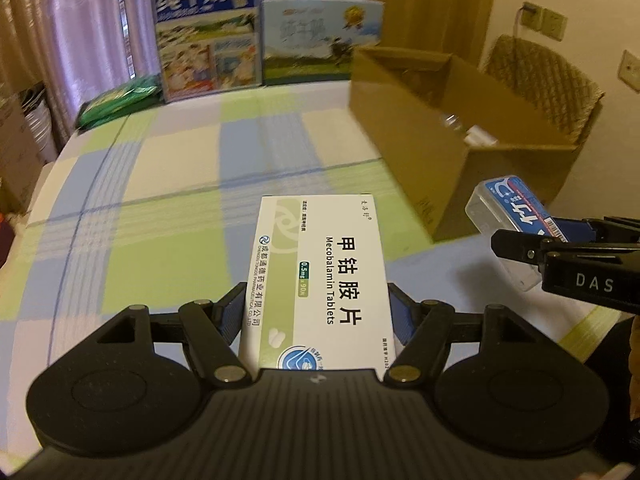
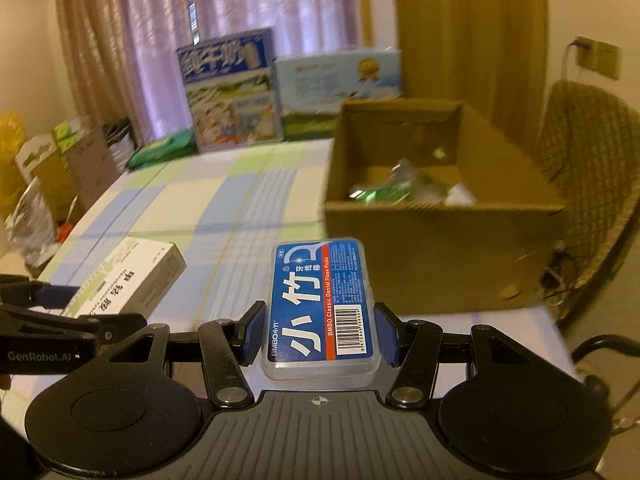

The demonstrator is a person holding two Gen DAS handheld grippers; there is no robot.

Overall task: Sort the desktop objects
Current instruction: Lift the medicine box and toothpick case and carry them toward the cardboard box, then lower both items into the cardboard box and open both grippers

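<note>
Our left hand-held gripper (image 1: 318,312) is clenched on a white and green cardboard box of Mecobalamin tablets (image 1: 320,276), its blue pads pressing the two long sides of the box near its close end. We hold the box flat and raised over the surface (image 1: 160,184), which is covered with a cloth checked in pale green, blue and cream.

Our right hand-held gripper (image 2: 320,334) is grasping a clear plastic case of dental floss picks with a blue label (image 2: 322,304), clamped across its width at the near half, label upward. In the left wrist view that case (image 1: 508,208) shows at the right, just in front of the near corner of an open brown cardboard carton (image 1: 404,136). In the right wrist view the tablet box (image 2: 132,280) sits to the left, at about the same depth as the floss case, the two well apart.

The carton (image 2: 420,256) stands on the right side of the surface, beyond both held things; blurred items, some green and white, lie in its bottom. At the far edge stand two printed milk cartons, a taller blue one (image 1: 206,36) and a lower pale blue one (image 1: 316,36), with a flat green packet (image 1: 120,100) to their left. A woven chair back (image 2: 588,148) rises right of the carton.
</note>
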